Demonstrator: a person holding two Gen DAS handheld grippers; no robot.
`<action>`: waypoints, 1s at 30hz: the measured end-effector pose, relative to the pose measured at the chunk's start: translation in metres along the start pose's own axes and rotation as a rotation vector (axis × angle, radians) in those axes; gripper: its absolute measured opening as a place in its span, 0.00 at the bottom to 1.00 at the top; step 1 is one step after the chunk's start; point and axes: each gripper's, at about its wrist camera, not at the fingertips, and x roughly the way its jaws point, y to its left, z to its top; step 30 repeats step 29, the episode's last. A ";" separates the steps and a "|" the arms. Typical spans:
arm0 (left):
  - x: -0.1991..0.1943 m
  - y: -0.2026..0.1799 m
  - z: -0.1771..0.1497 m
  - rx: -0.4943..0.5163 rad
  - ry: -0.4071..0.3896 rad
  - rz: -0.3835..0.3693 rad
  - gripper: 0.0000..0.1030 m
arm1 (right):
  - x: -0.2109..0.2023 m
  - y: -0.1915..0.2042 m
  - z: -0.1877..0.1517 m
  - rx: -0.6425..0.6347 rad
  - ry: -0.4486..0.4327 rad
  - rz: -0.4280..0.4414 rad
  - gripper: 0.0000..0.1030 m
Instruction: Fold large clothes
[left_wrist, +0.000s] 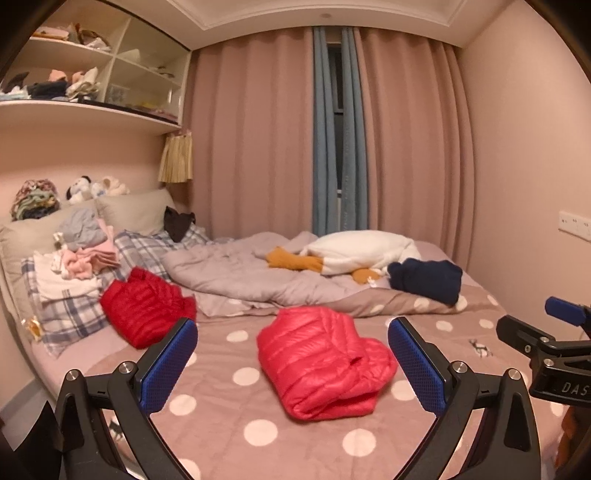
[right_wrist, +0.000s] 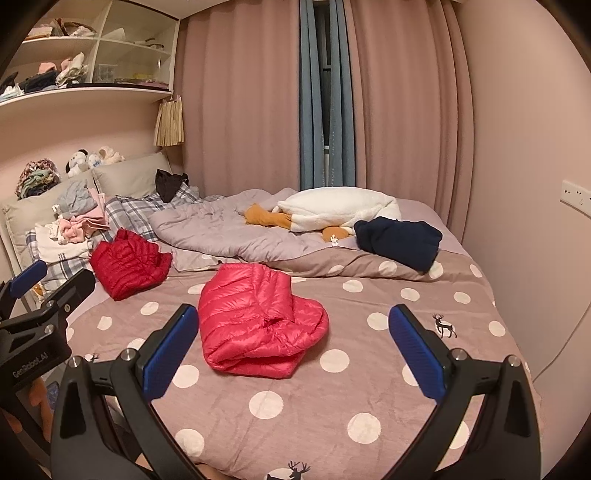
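A pink-red puffer jacket lies folded into a bundle on the polka-dot bed cover; it also shows in the right wrist view. A darker red puffer jacket lies crumpled to its left near the pillows, seen too in the right wrist view. My left gripper is open and empty, held above the bed short of the folded jacket. My right gripper is open and empty, just right of that jacket. Each gripper shows at the edge of the other's view.
A grey duvet lies bunched across the bed's far half, with a white and orange plush toy and a folded navy garment on it. Plaid pillows carry piled small clothes. Curtains and walls enclose the bed.
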 end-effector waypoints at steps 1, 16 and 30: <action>0.001 0.000 0.000 -0.001 -0.002 -0.005 0.99 | 0.001 0.000 0.000 -0.001 0.000 -0.004 1.00; 0.011 0.007 0.001 -0.042 0.000 -0.006 0.99 | 0.016 0.001 -0.001 0.014 0.018 -0.005 1.00; 0.025 0.011 -0.003 -0.049 0.024 -0.005 0.99 | 0.030 0.000 0.000 0.034 0.027 -0.030 1.00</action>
